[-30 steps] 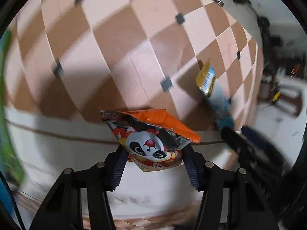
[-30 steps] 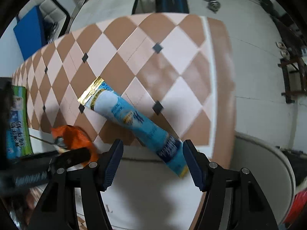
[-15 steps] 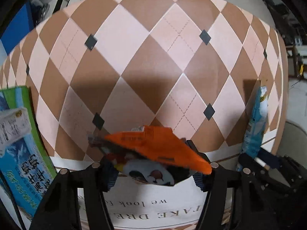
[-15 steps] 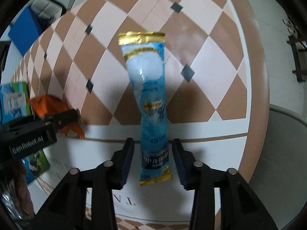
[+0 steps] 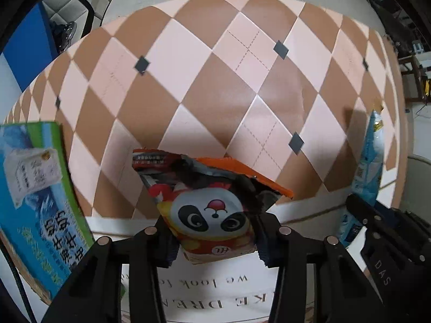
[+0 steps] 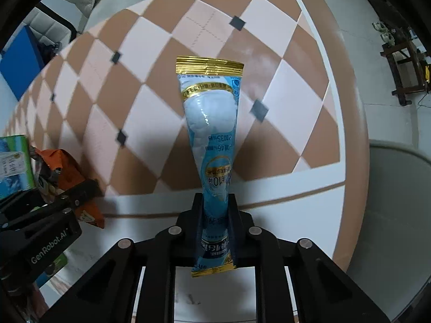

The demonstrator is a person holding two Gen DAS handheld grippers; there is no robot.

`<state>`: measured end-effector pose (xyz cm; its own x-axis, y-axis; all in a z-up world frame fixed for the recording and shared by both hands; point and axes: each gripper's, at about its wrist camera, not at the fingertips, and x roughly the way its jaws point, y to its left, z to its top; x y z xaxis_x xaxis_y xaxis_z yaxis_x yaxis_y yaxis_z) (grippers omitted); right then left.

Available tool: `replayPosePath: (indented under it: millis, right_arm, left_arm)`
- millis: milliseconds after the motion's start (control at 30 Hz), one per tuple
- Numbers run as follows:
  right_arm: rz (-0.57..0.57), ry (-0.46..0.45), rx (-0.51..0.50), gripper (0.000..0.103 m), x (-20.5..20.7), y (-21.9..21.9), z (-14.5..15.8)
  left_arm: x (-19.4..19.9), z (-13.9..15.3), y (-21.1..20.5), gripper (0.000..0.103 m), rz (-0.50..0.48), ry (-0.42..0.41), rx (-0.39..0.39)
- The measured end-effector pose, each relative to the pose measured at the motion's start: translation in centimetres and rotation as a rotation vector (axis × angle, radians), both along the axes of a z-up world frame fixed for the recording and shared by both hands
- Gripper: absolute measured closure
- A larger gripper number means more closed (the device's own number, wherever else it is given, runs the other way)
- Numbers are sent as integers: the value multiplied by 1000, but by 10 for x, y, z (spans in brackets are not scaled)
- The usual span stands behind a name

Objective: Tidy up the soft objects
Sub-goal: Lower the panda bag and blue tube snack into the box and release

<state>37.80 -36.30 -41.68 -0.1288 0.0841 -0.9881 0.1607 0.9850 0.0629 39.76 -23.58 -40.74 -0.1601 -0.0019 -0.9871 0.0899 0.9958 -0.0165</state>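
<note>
While both claws are pointing down over the checked tablecloth, the left gripper is pinching the panda snack bag across its lower half, its jaws having just been closing on it. The right gripper is clamping the blue stick pouch near its bottom seal, jaws just closed, probably so the 2 soft packs can be lifted together toward the green box.
</note>
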Motion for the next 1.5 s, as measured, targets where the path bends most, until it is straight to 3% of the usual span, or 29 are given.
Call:
replayPosePath:
  millis: [300,500,667,867,1033,1200,1500]
  right_arm:
    - [23,-114,145,87,-32,41,62]
    - [79,-191,236,87,-39,112,118]
    - [143,-240,270,87,-47,183,156]
    - [198,-269,248,87,-52,266,184]
    - [240,-286,162,87,-39,334,184]
    - [265,-271,79,87,-18,379,165]
    - [278,-231,-31,87,1,409,119]
  left_arm:
    - [-37,75,46,61,46,-94,-104]
    - [-53,141,135,61,92,-172,-129]
    - [-74,167,224,61,153,-214,-113]
    - [-71,173,294,61,171,-243,-35]
    - [-54,167,362,61,187,-229,21]
    - [-35,144,401,61,159,-188,102]
    - [-3,83,451,61,122,-67,212]
